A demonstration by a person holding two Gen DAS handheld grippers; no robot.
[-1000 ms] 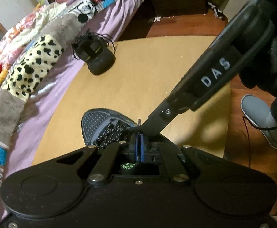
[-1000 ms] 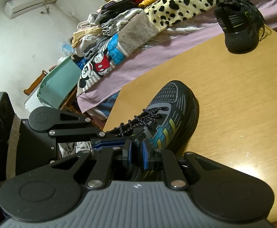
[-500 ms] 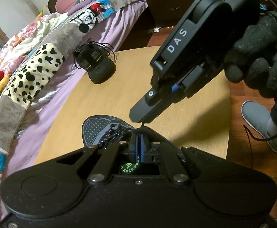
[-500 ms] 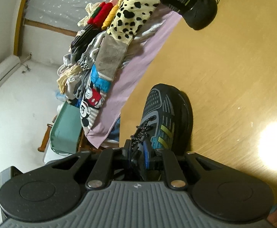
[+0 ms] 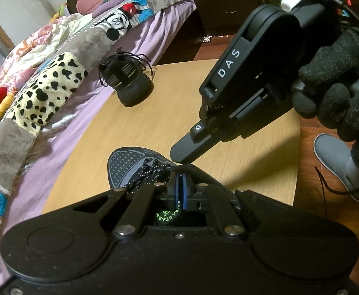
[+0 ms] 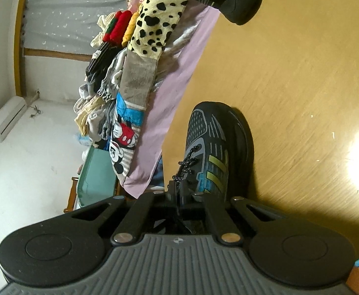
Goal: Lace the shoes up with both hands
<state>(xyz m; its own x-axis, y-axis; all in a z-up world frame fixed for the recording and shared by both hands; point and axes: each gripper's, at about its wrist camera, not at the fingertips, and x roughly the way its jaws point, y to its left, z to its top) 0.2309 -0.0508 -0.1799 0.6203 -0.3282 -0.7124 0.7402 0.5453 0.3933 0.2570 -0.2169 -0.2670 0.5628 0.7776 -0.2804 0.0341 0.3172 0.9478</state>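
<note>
Looking along my left gripper (image 5: pixel 181 184), I see its blue pads pressed together at the collar of the near shoe (image 5: pixel 135 164), though I cannot tell whether they pinch the collar or a lace. That shoe sits on the round wooden table (image 5: pixel 174 113) close to the edge nearest me, toe pointing away, its speckled laces (image 5: pixel 146 173) crossing the tongue. My right gripper (image 5: pixel 179 157), held in a black-gloved hand (image 5: pixel 336 103), reaches down to the same spot; its fingers are closed, with lace running between them in its own view. A second, black shoe (image 5: pixel 127 86) stands well apart at the far edge, beside the patchwork blanket (image 5: pixel 46 83).
</note>
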